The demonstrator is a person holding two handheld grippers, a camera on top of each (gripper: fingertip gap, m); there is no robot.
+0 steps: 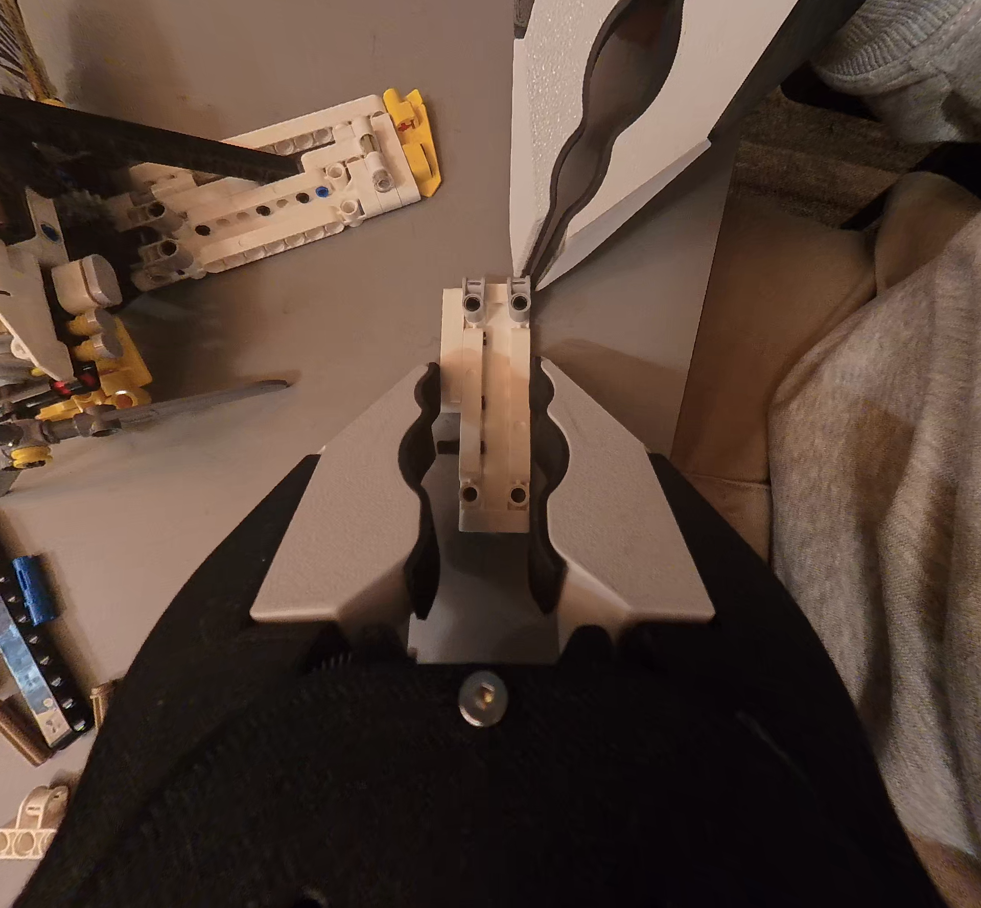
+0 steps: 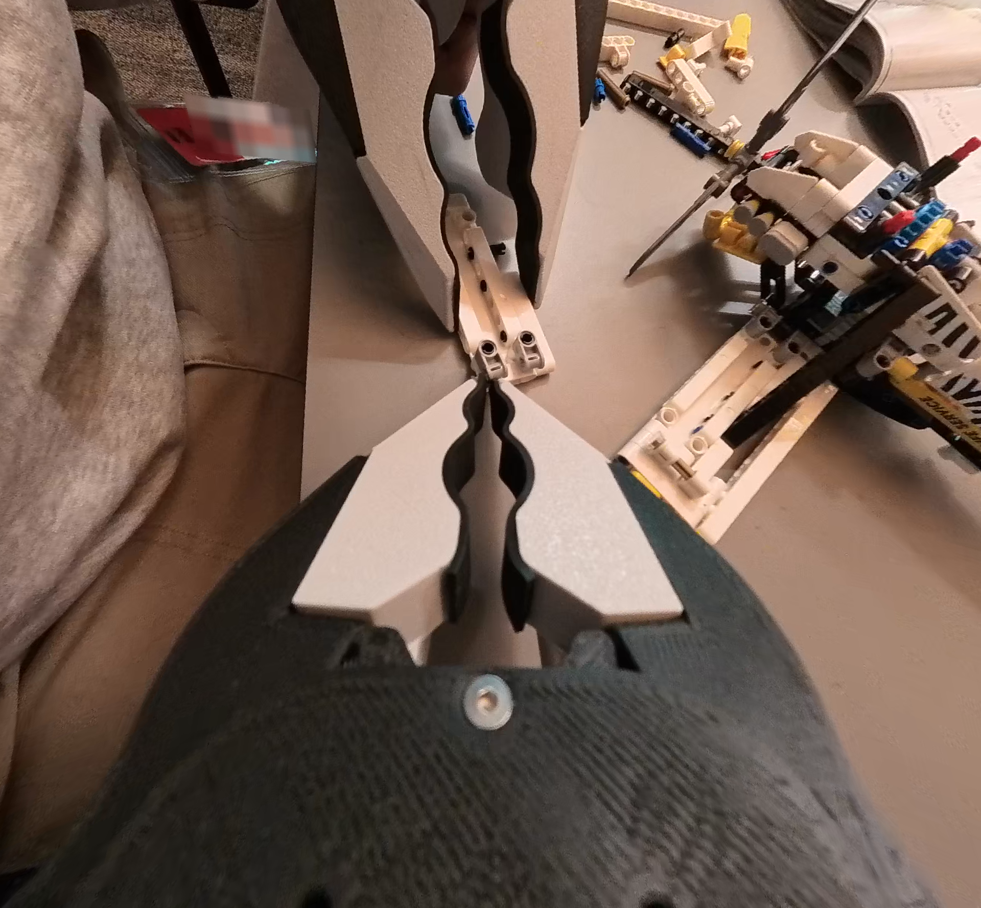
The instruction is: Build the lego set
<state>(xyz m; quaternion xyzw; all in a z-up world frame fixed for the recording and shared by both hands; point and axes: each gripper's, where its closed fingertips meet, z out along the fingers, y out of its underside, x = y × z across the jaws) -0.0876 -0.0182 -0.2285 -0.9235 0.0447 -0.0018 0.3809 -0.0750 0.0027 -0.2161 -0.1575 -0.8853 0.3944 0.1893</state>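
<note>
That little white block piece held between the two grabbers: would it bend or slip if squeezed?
The white lego sub-assembly looks like rigid plastic beams pinned together, so probably stiff. Its smooth faces might slip, though the left gripper has wavy dark pads. The grey connectors may pop off under pressure.

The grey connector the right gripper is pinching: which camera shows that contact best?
Right wrist view: the grey connector sits just past the right gripper, whose closed tips meet it. Left wrist view shows the same connector at the far end of the white assembly, with the tips beside it.
</note>
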